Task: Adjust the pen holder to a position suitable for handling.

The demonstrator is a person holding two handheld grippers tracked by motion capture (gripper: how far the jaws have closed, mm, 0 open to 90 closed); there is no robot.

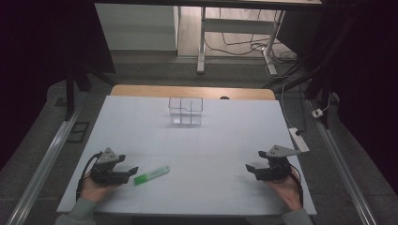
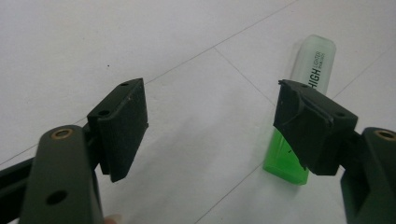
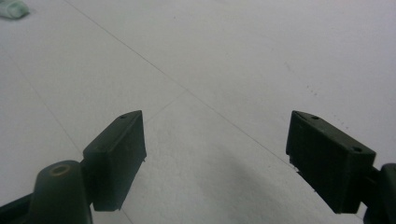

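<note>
A green highlighter (image 1: 151, 175) with a pale translucent cap lies on the white table (image 1: 211, 140) at the front left. My left gripper (image 1: 129, 164) rests just left of it, open, with nothing between its jaws. In the left gripper view the highlighter (image 2: 312, 63) lies partly behind the right jaw, outside the gap of the gripper (image 2: 210, 93). My right gripper (image 1: 255, 161) sits at the front right, open and empty. In the right gripper view the gripper (image 3: 215, 121) stands over bare table, and the highlighter's cap (image 3: 11, 9) shows far off at the top left.
A clear plastic box (image 1: 186, 111) with compartments stands at the back middle of the table. A white power strip (image 1: 299, 139) lies off the table's right edge. Metal rails (image 1: 47, 159) run along both sides, and a desk frame (image 1: 202, 42) stands beyond.
</note>
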